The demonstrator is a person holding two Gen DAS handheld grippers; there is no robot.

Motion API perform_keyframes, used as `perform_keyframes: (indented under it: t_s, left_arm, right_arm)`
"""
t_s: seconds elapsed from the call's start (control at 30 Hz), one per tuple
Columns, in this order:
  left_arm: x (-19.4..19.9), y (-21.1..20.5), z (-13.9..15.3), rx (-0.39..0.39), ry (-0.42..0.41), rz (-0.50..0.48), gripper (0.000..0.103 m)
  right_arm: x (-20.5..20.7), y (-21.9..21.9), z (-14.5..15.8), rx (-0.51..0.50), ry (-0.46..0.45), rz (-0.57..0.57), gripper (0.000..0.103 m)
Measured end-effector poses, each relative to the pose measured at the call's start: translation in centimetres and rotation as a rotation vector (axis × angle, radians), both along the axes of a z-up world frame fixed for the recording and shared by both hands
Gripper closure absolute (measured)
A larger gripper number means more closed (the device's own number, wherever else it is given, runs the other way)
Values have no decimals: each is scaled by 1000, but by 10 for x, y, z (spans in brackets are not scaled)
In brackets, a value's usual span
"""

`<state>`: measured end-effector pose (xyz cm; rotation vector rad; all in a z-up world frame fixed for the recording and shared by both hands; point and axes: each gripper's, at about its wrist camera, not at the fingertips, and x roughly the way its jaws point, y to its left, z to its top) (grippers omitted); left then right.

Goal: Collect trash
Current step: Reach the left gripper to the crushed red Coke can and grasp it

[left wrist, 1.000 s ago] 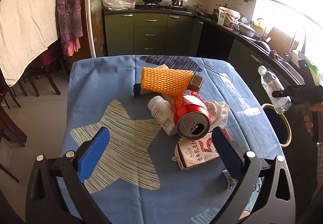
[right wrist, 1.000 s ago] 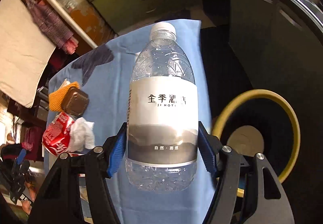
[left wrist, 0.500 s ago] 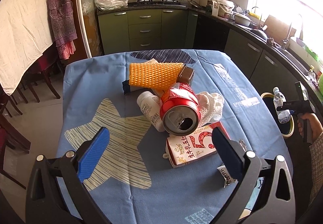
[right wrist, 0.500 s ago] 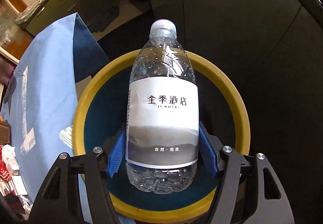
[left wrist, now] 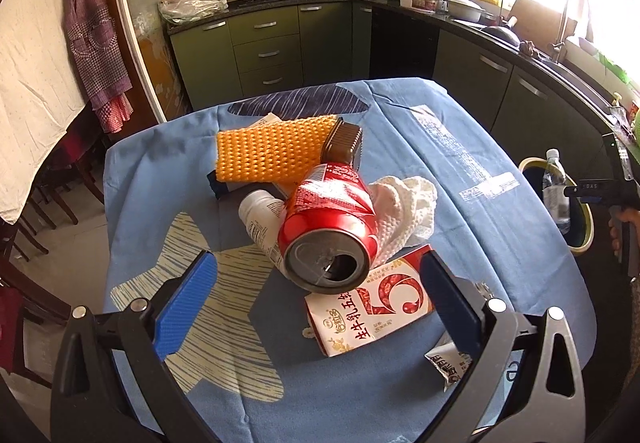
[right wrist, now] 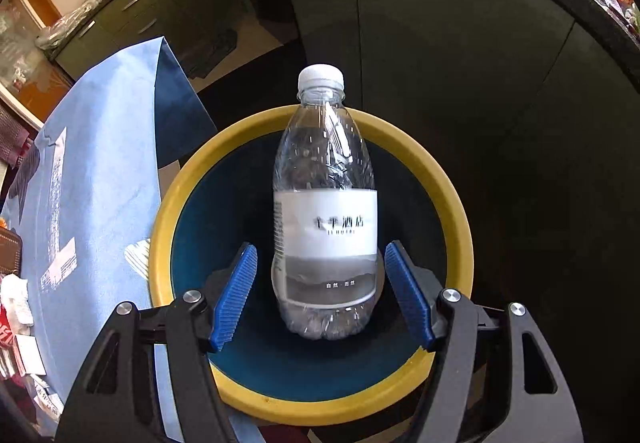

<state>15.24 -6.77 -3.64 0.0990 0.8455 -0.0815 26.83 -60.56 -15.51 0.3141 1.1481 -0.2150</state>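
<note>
Red can point(left wrist: 330, 219); orange dimpled mesh point(left wrist: 272, 153); blue star-print tablecloth point(left wrist: 160, 171); yellow-rimmed bin point(right wrist: 452, 179).

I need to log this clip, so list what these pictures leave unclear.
- Bin: right wrist view, the bottle covers its bottom; other contents unknown.
- Bottle label: same view, print blurred.
- Packet: left wrist view, half behind a blue pad.
- Dark item under the mesh: left wrist view, mostly covered.

Bottle point(right wrist: 325, 227) above bin point(right wrist: 192, 179) beside table point(left wrist: 460, 171); can point(left wrist: 330, 231) atop carton point(left wrist: 372, 313), tissue point(left wrist: 404, 207) right
</note>
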Motion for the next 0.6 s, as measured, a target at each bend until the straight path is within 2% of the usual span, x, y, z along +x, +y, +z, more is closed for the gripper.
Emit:
perform_keyframes:
  t_s: [0.17, 0.43, 0.6]
  left_arm:
    - [-1, -6, 0, 5, -2, -13, 7]
    - [11, -4, 9, 16, -16, -9, 7]
    - [31, -10, 6, 41, 23, -41, 7]
  right_arm:
    - [-8, 2, -1, 5, 0, 13, 37]
    - [-23, 16, 22, -1, -55, 46, 37]
    - [-24, 23, 28, -1, -53, 67, 37]
